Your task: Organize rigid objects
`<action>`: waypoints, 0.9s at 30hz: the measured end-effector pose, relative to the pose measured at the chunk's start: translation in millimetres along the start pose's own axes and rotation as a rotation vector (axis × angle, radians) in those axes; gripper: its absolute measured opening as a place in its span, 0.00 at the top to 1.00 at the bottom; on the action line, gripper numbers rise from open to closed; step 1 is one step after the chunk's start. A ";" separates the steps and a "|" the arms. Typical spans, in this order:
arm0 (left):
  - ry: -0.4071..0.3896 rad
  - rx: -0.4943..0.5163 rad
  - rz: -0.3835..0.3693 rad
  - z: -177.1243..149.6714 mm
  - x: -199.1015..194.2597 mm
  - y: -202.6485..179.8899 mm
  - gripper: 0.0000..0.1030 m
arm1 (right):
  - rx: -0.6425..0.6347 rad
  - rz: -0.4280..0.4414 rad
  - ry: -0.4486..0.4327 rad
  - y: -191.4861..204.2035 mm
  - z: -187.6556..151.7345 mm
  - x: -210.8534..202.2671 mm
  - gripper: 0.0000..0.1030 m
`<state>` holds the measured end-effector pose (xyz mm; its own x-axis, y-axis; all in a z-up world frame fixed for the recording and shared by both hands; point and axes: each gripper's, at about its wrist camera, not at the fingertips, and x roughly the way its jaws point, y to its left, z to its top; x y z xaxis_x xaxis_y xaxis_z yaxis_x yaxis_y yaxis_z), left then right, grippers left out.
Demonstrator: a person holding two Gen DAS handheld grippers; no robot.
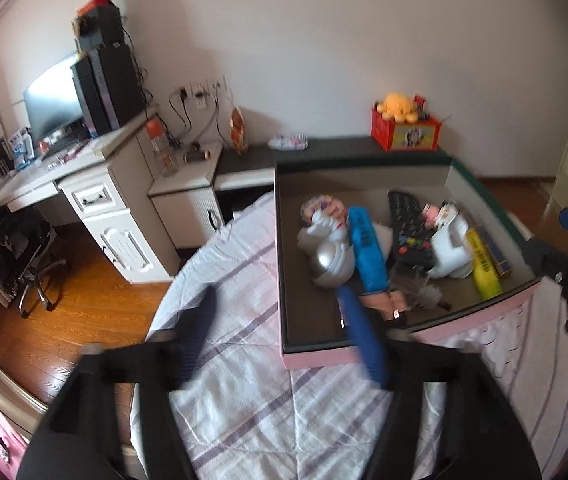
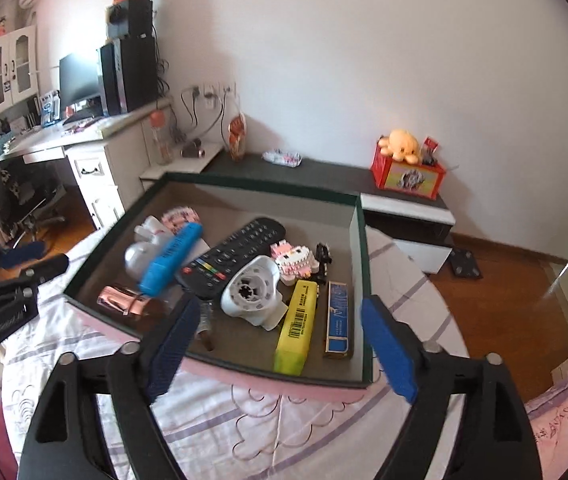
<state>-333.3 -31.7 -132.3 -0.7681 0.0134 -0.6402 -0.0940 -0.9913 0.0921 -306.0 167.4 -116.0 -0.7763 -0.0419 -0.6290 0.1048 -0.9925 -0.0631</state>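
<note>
Both grippers, left gripper [image 1: 280, 336] and right gripper [image 2: 280, 344], gape empty at frame bottom; tilting the crowded box [image 2: 359, 240] on soft bedding [image 2: 284, 432] could spill the remote [image 2: 232, 260].

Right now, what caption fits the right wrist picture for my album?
Open right gripper above a pink box on the bed, holding a remote, yellow highlighter and blue highlighter.

- The left gripper [image 1: 280, 340] has its jaws wide apart, and nothing is between the blue pads [image 1: 363, 340].
- It points downward at a slant; its picture is blurred.
- The right gripper [image 2: 280, 344] also has its jaws wide apart, with nothing between its blue pads [image 2: 389, 354].
- It points downward at a similar slant.
- Each gripper appears at the edge of the other's view, so they are side by side, apart from each other.
</note>
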 end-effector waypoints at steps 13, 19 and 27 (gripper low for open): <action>-0.214 -0.052 -0.007 -21.1 -129.4 -12.9 0.00 | 0.049 0.033 -0.179 15.3 -26.6 -115.7 0.00; -0.313 -0.018 -0.005 -36.4 -191.0 -23.4 0.00 | 0.074 0.087 -0.267 19.5 -42.1 -171.8 0.00; -0.391 -0.027 -0.020 -53.7 -248.6 -22.6 0.00 | 0.068 0.069 -0.356 32.2 -58.1 -228.9 0.00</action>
<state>-106.2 -19.6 -16.2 -0.9500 0.0769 -0.3027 -0.0993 -0.9933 0.0592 -88.8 151.7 -19.1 -0.9379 -0.1347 -0.3198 0.1323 -0.9908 0.0292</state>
